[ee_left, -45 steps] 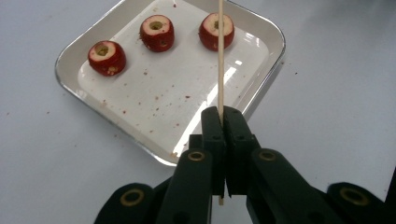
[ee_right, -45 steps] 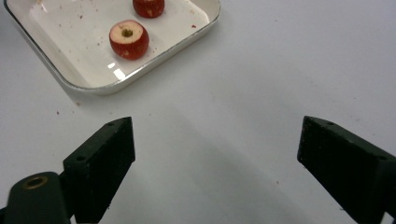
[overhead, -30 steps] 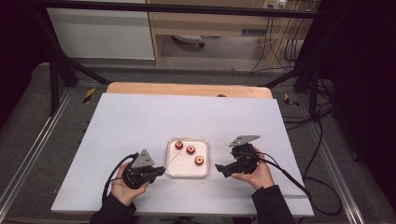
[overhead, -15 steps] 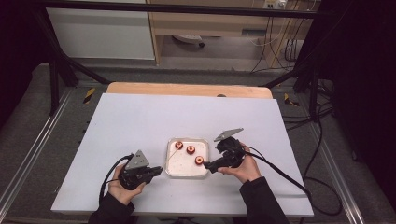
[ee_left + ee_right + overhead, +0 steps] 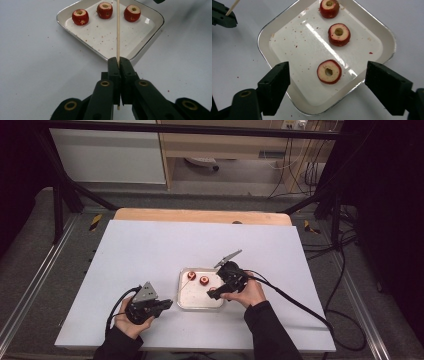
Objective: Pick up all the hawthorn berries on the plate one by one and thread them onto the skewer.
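Between the jaws of your right gripper (image 5: 327, 87), on the near part of the white tray (image 5: 265, 37), lies the cored red fruit piece (image 5: 329, 71) you are reaching for: the jaws stand apart on either side of it, well clear of its skin, and they have just been closing a little with nothing yet pressed between them. Farther along the gripper's line sit the second piece (image 5: 339, 34) and, beyond that, the third piece (image 5: 329, 8), all three with the cored hole facing up. Your left gripper (image 5: 118, 65) is clamped together on a thin wooden skewer (image 5: 118, 30), which stands out straight ahead of its jaws and points toward the same tray from the worktop (image 5: 150, 250) beside it; in the high view that left gripper (image 5: 165, 305) waits just off the tray's edge while the right gripper (image 5: 212, 294) hangs over the tray. By my reading, you are at the pick-up step of threading fruit onto the stick. The next move calls for lowering the right jaws around the nearest piece, squeezing on its sides gently enough not to crush it, then lifting and turning it so the hole lines up with the skewer tip.
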`<state>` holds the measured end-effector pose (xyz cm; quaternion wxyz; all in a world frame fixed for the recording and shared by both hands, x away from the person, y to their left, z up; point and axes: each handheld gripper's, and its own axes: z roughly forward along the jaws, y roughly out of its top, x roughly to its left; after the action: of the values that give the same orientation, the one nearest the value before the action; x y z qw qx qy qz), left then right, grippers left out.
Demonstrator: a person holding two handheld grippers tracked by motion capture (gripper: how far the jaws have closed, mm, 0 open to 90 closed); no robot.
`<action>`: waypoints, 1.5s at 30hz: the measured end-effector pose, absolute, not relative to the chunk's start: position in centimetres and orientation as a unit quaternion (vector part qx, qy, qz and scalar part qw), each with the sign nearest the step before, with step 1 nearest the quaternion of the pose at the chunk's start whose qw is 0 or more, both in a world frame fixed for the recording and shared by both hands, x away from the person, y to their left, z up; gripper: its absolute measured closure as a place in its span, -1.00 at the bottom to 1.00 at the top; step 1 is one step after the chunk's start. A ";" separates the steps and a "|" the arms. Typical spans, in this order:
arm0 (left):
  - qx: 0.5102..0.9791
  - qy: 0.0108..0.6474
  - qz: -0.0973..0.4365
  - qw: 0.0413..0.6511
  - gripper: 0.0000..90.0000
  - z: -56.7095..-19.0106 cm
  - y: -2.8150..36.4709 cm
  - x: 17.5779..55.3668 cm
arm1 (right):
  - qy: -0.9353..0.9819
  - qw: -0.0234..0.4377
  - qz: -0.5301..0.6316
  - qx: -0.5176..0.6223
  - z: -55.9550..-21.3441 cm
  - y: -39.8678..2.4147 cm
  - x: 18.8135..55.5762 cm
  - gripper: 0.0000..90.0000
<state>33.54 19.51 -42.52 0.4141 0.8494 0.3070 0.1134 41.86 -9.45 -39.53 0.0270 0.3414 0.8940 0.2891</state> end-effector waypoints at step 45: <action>0.851 0.306 0.113 0.411 0.96 -42.6 19.3 33.6 | 0.904 -0.029 0.234 0.358 -41.4 -8.1 44.3 0.32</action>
<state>33.58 19.28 -42.65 0.4114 0.8512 0.3056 0.1132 44.31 -8.12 -41.36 -0.0286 0.3576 0.9035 0.2343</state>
